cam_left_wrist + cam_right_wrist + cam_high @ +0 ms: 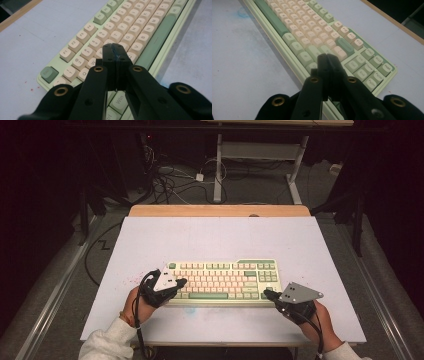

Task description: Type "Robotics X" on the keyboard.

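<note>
- At table's near edge: keyboard, long axis running L–R.
- L gripper jaws pinched together, empty, tips over kbd's left-end keys.
- R gripper likewise closed, empty, over right-end keys; both about equally near.

White tabletop bears faint reddish specks near its left side and a bluish smudge by the near edge; wooden strip along far edge; tangled cables on the floor beyond; pale desk frame behind.
</note>
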`<state>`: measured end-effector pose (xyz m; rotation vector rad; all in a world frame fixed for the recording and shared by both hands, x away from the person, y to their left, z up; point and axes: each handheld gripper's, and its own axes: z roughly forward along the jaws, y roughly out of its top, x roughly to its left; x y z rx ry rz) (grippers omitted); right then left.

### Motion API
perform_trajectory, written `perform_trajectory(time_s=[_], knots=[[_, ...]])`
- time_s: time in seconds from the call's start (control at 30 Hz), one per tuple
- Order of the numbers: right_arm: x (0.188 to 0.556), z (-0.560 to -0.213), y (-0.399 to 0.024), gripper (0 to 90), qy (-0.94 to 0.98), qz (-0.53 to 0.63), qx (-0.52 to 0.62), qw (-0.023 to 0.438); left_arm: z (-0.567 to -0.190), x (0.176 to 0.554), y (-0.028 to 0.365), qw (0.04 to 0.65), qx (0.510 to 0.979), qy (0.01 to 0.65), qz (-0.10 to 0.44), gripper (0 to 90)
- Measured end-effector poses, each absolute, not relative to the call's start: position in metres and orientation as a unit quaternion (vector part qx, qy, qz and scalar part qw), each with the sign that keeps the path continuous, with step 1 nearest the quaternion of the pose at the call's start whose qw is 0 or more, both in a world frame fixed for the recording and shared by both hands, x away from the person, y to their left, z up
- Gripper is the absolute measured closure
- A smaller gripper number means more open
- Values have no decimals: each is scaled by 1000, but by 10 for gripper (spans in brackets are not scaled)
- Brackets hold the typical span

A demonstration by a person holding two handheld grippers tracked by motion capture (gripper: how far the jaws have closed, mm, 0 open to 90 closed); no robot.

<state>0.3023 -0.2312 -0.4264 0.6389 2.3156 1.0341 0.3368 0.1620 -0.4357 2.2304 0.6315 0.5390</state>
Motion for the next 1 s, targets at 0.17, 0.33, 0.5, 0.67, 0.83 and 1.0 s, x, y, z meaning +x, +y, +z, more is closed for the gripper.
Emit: perform_trajectory(time_s=[0.17, 0.33, 0.5, 0.67, 0.83, 1.0], knots=[[302, -427, -231, 900, 856, 380, 236, 260, -436, 339, 163, 368, 871, 249, 211, 876], [303, -426, -232, 900, 855, 380, 236, 261, -436, 341, 164, 368, 870, 250, 211, 876], [303, -427, -231, 900, 856, 379, 235, 260, -438, 343, 164, 365, 871, 253, 210, 876], [303, -427, -231, 900, 857, 378, 236, 260, -439, 345, 165, 365, 871, 254, 208, 875], [303, -428, -231, 900, 857, 378, 235, 259, -439, 348, 160, 366, 873, 251, 202, 875], [304, -428, -230, 900, 858, 376, 236, 257, -442, 352, 155, 362, 876, 250, 196, 875]])
